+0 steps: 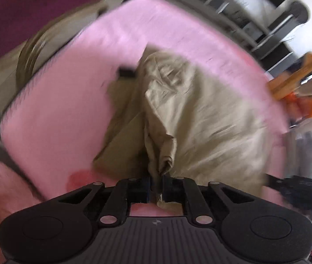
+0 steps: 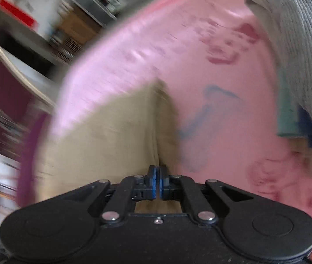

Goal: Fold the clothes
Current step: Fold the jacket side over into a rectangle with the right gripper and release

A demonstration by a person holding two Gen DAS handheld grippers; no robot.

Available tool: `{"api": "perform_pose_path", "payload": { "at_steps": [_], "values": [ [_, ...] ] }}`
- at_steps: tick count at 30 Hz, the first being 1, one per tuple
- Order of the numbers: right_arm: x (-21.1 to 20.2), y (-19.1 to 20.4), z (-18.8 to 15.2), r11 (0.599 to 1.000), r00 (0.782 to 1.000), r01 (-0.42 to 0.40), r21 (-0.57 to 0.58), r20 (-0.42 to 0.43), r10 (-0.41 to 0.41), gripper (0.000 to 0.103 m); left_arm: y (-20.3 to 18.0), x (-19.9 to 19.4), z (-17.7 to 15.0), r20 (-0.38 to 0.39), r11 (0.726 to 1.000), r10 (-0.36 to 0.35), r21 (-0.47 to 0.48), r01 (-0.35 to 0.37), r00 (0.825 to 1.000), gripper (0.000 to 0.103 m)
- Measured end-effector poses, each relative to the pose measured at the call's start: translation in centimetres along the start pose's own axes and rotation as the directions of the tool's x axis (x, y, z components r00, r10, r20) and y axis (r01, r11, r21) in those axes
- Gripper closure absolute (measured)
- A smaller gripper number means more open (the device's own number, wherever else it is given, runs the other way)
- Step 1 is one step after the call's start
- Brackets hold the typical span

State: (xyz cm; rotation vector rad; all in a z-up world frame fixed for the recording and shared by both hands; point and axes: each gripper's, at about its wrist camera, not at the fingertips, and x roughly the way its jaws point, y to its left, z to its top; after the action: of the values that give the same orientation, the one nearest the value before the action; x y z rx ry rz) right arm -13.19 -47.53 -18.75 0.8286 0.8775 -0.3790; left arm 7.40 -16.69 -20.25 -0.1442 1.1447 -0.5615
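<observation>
The left gripper (image 1: 157, 181) is clamped on a bunched fold of the khaki garment (image 1: 191, 110), cloth pinched between its pads. The right gripper (image 2: 157, 177) has its blue pads pressed together at the garment's edge; whether cloth sits between them cannot be told. The garment lies rumpled across the middle of the pink sheet (image 1: 68, 110), which has bare room to either side. A grey knitted cloth (image 2: 305, 50) lies at the sheet's far right. Faded red prints on the sheet are unreadable.
</observation>
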Motion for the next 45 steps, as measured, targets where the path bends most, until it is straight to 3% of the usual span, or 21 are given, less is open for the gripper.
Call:
{"api": "perform_pose_path", "payload": {
  "at_steps": [2, 5, 8, 10, 12, 15, 18, 20, 23, 25, 27, 30, 34, 36, 38, 40, 41, 45],
  "values": [
    [-0.4, 0.7, -0.2, 0.997, 0.999, 0.038, -0.072, 0.033, -0.035, 0.096, -0.6, -0.3, -0.1, 0.019, 0.999, 0.011, 0.037, -0.012, 1.000, 0.093],
    [-3.1, 1.7, -0.5, 0.991, 0.981, 0.052, -0.119, 0.191, -0.029, 0.093, -0.7, -0.3, -0.3, 0.020, 0.998, 0.020, 0.059, -0.021, 1.000, 0.092],
    [-4.6, 2.7, -0.9, 0.984, 0.967, -0.054, -0.172, 0.235, 0.094, 0.089, 0.1, -0.4, -0.2, 0.002, 1.000, 0.006, 0.020, -0.006, 1.000, 0.089],
    [-3.9, 3.8, -1.5, 0.964, 0.970, -0.125, -0.234, 0.174, 0.168, 0.088, 0.6, -0.5, -0.2, -0.012, 1.000, 0.001, -0.006, -0.001, 1.000, 0.088],
    [-2.0, 5.2, -2.5, 0.945, 0.986, -0.112, -0.308, 0.086, 0.145, 0.088, 0.8, -0.7, -0.3, -0.022, 1.000, 0.002, -0.020, -0.002, 1.000, 0.088],
    [1.4, 6.4, -4.0, 0.913, 0.999, 0.005, -0.409, -0.042, -0.025, 0.088, 1.2, -1.8, -0.3, -0.021, 0.999, 0.015, -0.028, -0.016, 1.000, 0.091],
    [1.7, 6.7, -4.7, 0.882, 0.997, 0.036, -0.470, -0.049, -0.067, 0.088, 0.5, -4.7, -0.4, 0.092, 0.998, 0.035, 0.046, -0.040, 0.995, 0.093],
    [1.8, 6.6, -4.7, 0.882, 0.997, 0.030, -0.469, -0.054, -0.062, 0.088, -1.2, -6.6, 0.1, 0.201, 0.988, 0.023, 0.146, -0.053, 0.979, 0.092],
    [2.1, 6.1, -4.3, 0.899, 0.996, 0.018, -0.438, -0.068, -0.053, 0.088, -3.8, -7.4, 1.2, 0.301, 0.955, -0.014, 0.286, -0.076, 0.953, 0.078],
    [2.2, 6.1, -4.4, 0.898, 0.997, 0.016, -0.441, -0.065, -0.050, 0.088, -4.1, -5.9, 2.1, 0.268, 0.944, -0.012, 0.321, -0.077, 0.963, 0.080],
    [2.2, 6.0, -4.6, 0.894, 0.997, 0.016, -0.448, -0.060, -0.047, 0.088, -4.0, -3.4, 2.5, 0.176, 0.938, 0.019, 0.337, -0.079, 0.984, 0.080],
    [1.6, 5.7, -4.8, 0.899, 0.998, 0.006, -0.437, -0.061, -0.036, 0.088, -3.2, 0.0, 1.2, 0.057, 0.921, 0.120, 0.366, -0.133, 0.991, 0.081],
    [1.5, 5.1, -4.7, 0.907, 0.998, -0.023, -0.421, -0.061, -0.003, 0.087, -2.6, 0.4, 0.3, 0.064, 0.912, 0.136, 0.383, -0.151, 0.989, 0.081],
    [1.5, 4.7, -4.6, 0.905, 0.997, -0.056, -0.422, -0.068, 0.030, 0.079, -2.2, 0.3, -0.1, 0.068, 0.911, 0.136, 0.382, -0.152, 0.988, 0.081],
    [1.4, 4.2, -4.4, 0.914, 0.991, -0.125, -0.387, -0.085, 0.100, 0.052, -2.0, 0.2, -0.2, 0.067, 0.913, 0.135, 0.378, -0.150, 0.989, 0.081],
    [1.2, 4.2, -4.4, 0.920, 0.987, -0.157, -0.360, -0.086, 0.135, 0.036, -2.0, 0.1, -0.2, 0.068, 0.915, 0.133, 0.376, -0.149, 0.989, 0.081],
    [1.2, 4.2, -4.5, 0.920, 0.986, -0.167, -0.354, -0.085, 0.147, 0.035, -2.0, 0.2, -0.2, 0.067, 0.916, 0.132, 0.374, -0.147, 0.989, 0.081],
    [1.4, 6.7, -5.7, 0.858, 0.998, -0.064, -0.509, -0.050, 0.045, 0.035, -2.2, 0.6, 0.1, 0.065, 0.919, 0.128, 0.368, -0.143, 0.990, 0.081]
  ]
}}
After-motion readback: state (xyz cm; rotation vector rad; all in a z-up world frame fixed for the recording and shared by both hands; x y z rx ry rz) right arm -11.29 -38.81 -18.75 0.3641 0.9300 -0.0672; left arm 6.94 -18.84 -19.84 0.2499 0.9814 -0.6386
